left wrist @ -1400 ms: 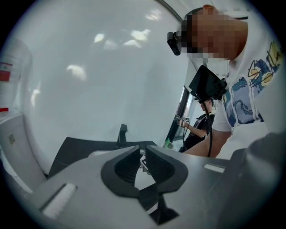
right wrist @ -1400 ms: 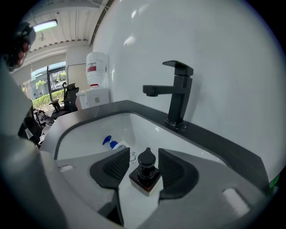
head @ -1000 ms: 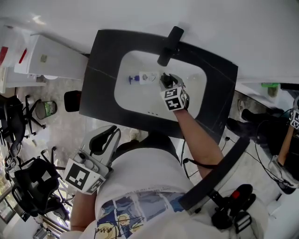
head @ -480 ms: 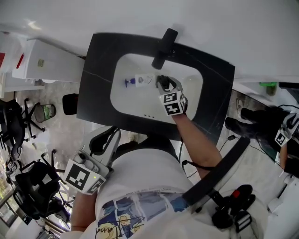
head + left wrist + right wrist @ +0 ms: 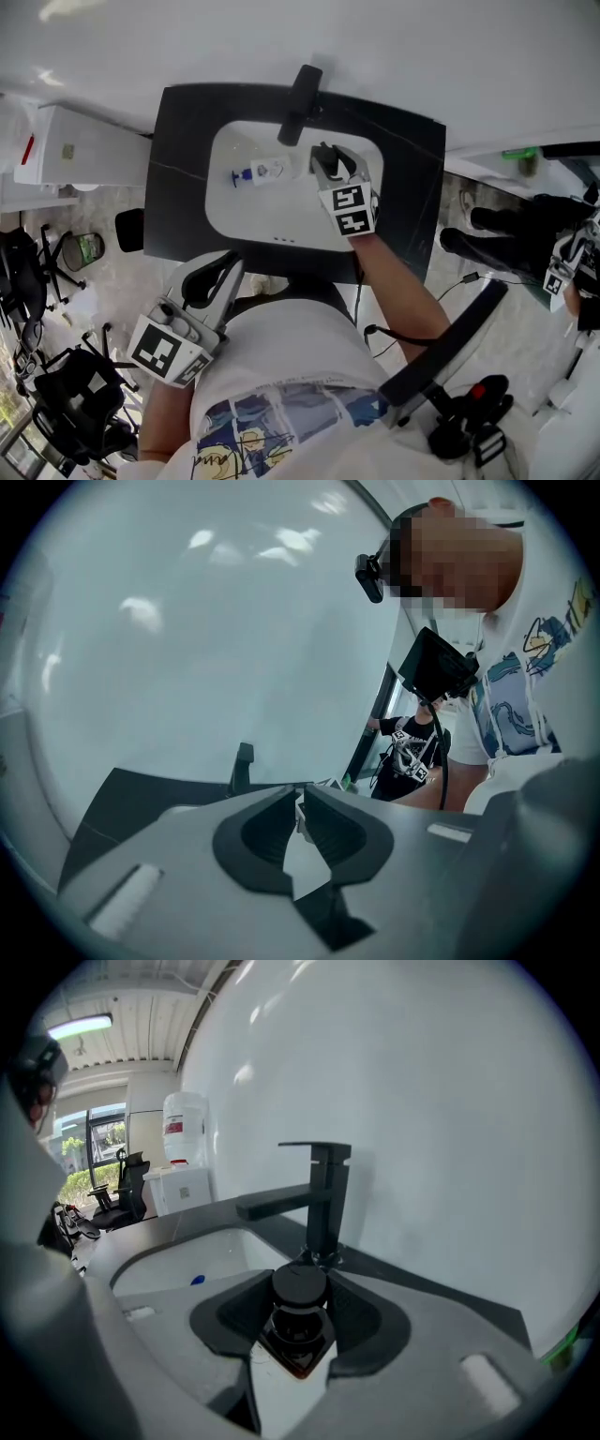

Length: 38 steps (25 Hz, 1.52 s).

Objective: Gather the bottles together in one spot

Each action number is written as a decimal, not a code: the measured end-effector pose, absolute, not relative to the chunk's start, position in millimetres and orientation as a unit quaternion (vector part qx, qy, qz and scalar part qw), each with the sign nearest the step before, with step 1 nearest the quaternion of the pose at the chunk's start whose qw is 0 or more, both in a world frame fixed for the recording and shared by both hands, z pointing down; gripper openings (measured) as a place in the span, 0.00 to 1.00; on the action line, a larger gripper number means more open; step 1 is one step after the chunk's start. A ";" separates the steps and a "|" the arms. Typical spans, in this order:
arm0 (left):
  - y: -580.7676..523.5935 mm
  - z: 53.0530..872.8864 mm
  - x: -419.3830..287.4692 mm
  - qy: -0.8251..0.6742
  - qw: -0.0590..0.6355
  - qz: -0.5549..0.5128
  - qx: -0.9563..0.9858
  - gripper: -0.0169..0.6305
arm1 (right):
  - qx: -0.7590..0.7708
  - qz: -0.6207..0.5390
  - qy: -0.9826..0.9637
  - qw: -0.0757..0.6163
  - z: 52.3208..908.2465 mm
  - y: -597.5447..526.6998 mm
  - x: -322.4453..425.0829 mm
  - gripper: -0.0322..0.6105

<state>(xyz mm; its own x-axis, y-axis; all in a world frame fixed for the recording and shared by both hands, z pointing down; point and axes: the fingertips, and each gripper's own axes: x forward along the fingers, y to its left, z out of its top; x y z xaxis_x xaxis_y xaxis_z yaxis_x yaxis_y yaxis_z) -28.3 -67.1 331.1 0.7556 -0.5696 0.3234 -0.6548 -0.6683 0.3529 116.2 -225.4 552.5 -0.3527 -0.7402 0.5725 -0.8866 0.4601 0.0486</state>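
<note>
The right gripper (image 5: 328, 161), pinching 1 dark glass black-capped bottle (image 5: 300, 1290) over the white sink basin (image 5: 230, 214), has the white blue-capped plastic bottle (image 5: 269, 172) just left, lying sideways, cap toward the basin's left edge, far from the closed left gripper (image 5: 300, 808).

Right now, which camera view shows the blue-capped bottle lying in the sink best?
The head view: the whole blue-capped bottle lies on its side in the white basin. The right gripper view catches only its blue cap past the jaw. The left gripper view doesn't show it.
</note>
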 end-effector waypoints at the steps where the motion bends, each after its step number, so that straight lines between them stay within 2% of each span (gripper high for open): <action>1: -67.5 329.7 -25.8 -0.334 0.227 0.091 0.910 0.08 | 0.504 0.133 -0.811 0.265 544.2 -228.2 119.5 0.32; 12: -69.9 321.3 -21.1 -0.345 0.215 0.087 0.910 0.08 | 0.544 0.102 -0.800 0.231 485.4 -289.3 159.9 0.32; 35: -78.8 328.8 -33.1 -0.379 0.229 0.094 0.892 0.07 | 0.585 0.094 -0.774 0.225 501.2 -344.7 183.5 0.33; 38: -78.7 327.5 -35.7 -0.377 0.229 0.092 0.893 0.07 | 0.588 0.099 -0.770 0.229 503.9 -342.8 185.1 0.40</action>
